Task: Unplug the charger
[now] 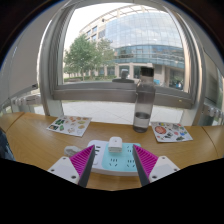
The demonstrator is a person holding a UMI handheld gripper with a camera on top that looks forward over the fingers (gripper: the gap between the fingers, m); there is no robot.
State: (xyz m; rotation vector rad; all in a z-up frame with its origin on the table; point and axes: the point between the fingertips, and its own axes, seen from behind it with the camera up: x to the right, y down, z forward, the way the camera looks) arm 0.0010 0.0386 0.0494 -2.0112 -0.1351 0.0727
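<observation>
A white power strip (112, 157) with a pale green top lies on the wooden desk, between and just ahead of my fingers. A small white charger (115, 143) is plugged into its far side, standing upright. My gripper (113, 160) is open, its pink pads (81, 159) on either side of the strip with a gap at each side. The charger stands beyond the fingertips, roughly centred between them.
A dark water bottle (144, 104) stands on the desk beyond the strip, to the right. Printed cards lie at the left (69, 125) and right (171, 132). A large window (125, 50) with a sill runs behind the desk.
</observation>
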